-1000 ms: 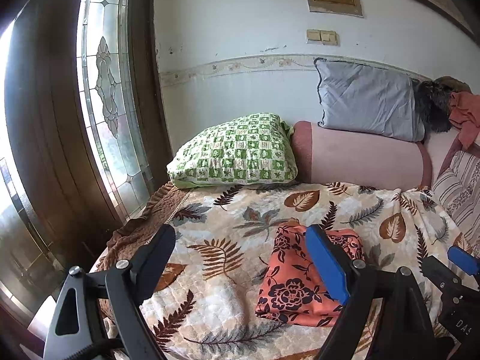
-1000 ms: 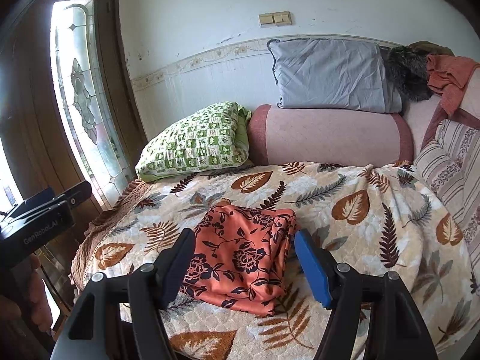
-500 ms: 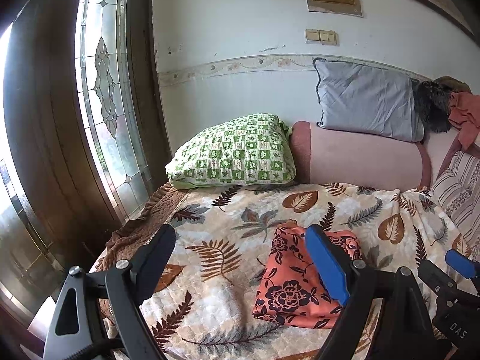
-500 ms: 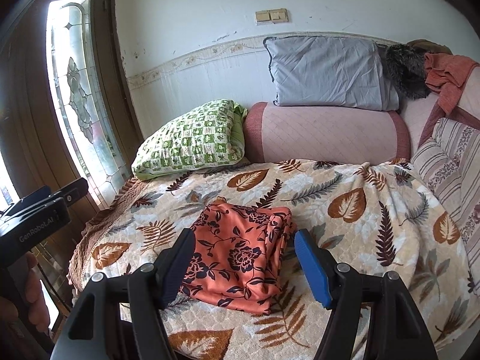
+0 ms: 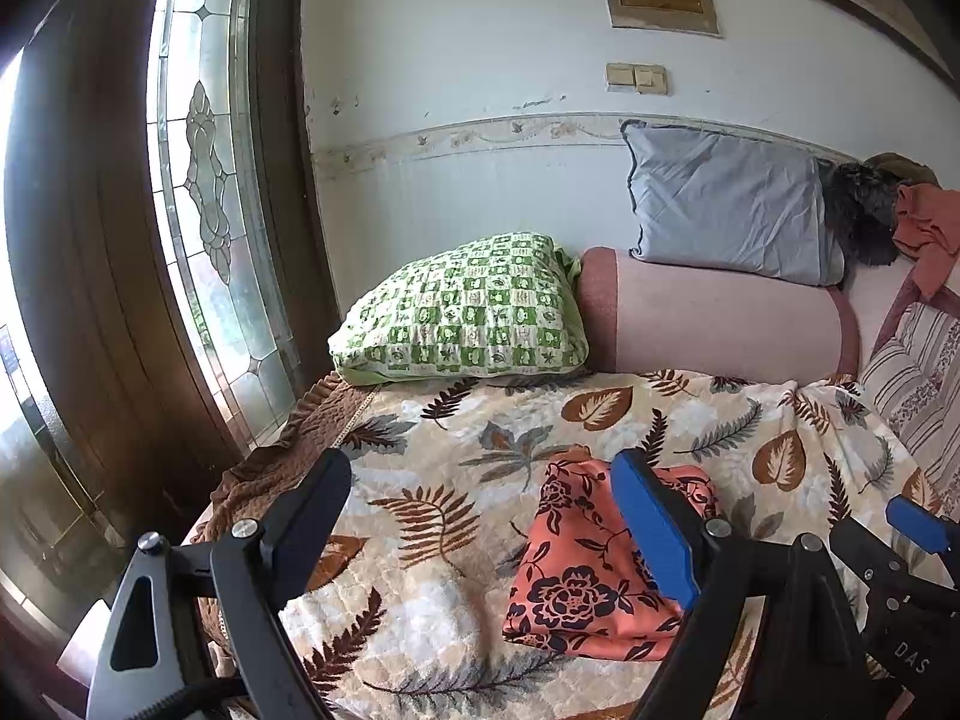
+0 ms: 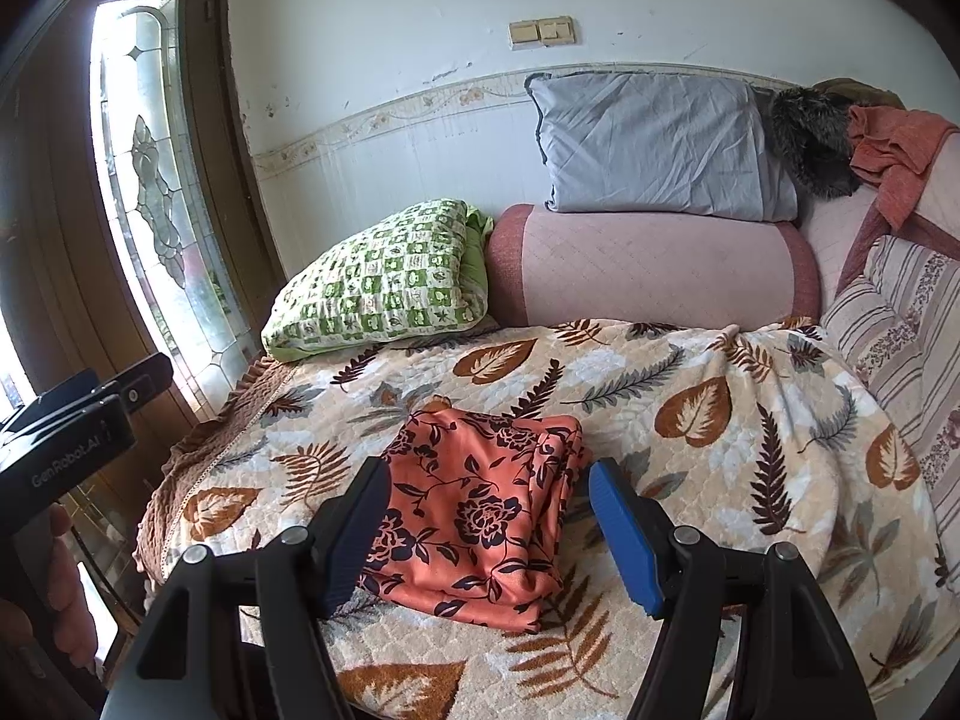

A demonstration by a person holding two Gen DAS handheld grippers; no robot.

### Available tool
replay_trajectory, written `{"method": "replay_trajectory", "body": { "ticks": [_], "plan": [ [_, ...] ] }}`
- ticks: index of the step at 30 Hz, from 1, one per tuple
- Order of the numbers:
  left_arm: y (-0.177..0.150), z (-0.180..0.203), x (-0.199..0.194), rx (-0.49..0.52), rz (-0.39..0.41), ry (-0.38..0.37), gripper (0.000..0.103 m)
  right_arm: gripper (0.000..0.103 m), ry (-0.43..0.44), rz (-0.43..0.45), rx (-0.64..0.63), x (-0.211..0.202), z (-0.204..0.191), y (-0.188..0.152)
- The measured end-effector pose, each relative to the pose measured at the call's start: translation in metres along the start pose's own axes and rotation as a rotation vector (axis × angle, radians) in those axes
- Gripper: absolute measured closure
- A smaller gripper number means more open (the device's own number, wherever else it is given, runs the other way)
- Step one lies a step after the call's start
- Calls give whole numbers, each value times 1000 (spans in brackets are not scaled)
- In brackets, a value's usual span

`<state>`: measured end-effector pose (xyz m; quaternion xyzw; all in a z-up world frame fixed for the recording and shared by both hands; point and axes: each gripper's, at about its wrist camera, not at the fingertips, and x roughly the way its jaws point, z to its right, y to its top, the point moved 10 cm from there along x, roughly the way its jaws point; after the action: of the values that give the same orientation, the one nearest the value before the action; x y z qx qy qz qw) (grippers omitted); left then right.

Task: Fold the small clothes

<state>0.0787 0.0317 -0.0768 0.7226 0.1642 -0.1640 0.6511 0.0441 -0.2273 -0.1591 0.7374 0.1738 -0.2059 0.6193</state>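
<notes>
Item: folded garment [image 6: 480,504], orange-coral cloth printed with dark navy roses and vines. Folded to a compact, roughly rectangular packet, several layers thick, the edge at 3 o'clock puckered and slightly raised. It lies flat on the leaf-print blanket [image 6: 690,420] that covers the bed, near the front edge, toward 6 o'clock in the right wrist view.

Right hand-held gripper [image 6: 489,531]: fingers apart, black finger at 9 o'clock and blue finger at 3 o'clock of the packet, above it; contact cannot be told. Nothing clamped.

Left hand-held gripper [image 5: 480,534]: fingers wide apart, empty, over the blanket at 9 o'clock of the garment [image 5: 600,564]; its blue finger overlaps the cloth in view.

Change from the earlier frames: both cameras sit slightly farther back and the garment appears a little lower and nearer centre between the right fingers; its fold is unchanged. Finger spacing on both grippers is as before.

Surroundings: green checked pillow [image 6: 384,288] at 10 o'clock, pink bolster [image 6: 654,264] at 12 o'clock with a grey pillow [image 6: 654,150] on top; striped cushion [image 6: 900,312] at 3 o'clock; loose orange cloth [image 6: 894,150] at 1 o'clock; leaded glass window [image 6: 150,192] at 9 o'clock.
</notes>
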Motion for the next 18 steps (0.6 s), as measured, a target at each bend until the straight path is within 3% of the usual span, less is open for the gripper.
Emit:
{"method": "replay_trajectory", "body": {
  "ticks": [18],
  "plan": [
    [-1, -4, -4, -13, -3, -1, 14, 31, 11, -3, -6, -2, -6, -1]
  ]
}}
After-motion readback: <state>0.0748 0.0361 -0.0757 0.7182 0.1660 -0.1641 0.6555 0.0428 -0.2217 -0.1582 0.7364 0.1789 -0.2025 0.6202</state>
